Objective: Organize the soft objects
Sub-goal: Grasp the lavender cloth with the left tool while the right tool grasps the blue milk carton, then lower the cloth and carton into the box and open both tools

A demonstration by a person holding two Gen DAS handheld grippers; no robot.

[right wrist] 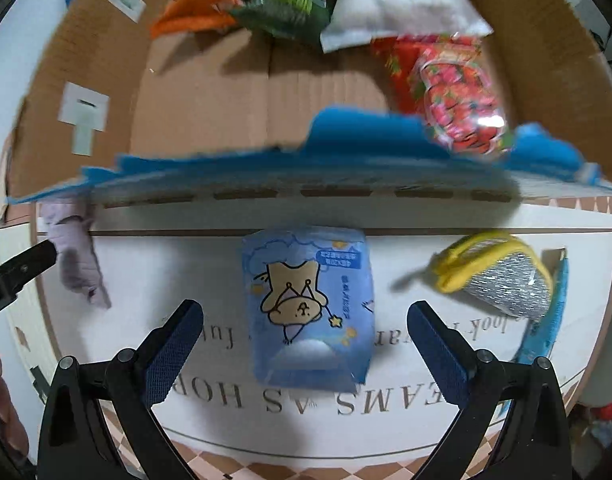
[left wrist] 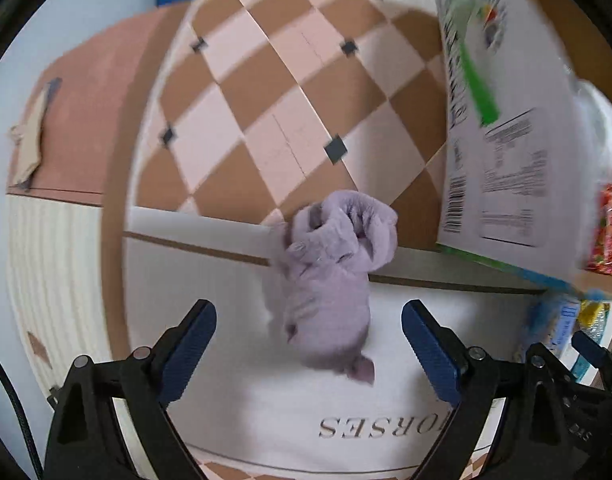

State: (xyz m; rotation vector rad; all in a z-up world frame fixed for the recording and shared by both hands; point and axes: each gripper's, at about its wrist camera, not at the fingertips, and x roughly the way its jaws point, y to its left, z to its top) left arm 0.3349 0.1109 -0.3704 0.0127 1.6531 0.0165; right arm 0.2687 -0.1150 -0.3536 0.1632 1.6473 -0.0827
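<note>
White mat (left wrist: pixel 234 360) below both wide-open, empty grippers: left gripper (left wrist: pixel 309 334), right gripper (right wrist: pixel 305 334).

A white mat printed with grey lettering (right wrist: pixel 266 396) and edged in a pink-and-brown diamond check (left wrist: pixel 290 92) covers the surface. An open brown cardboard box (right wrist: pixel 210 92) fills the right wrist view from nine to three o'clock, white paper labels (right wrist: pixel 84 114) on its left wall, a torn blue strip (right wrist: pixel 346 136) along its near edge.
</note>
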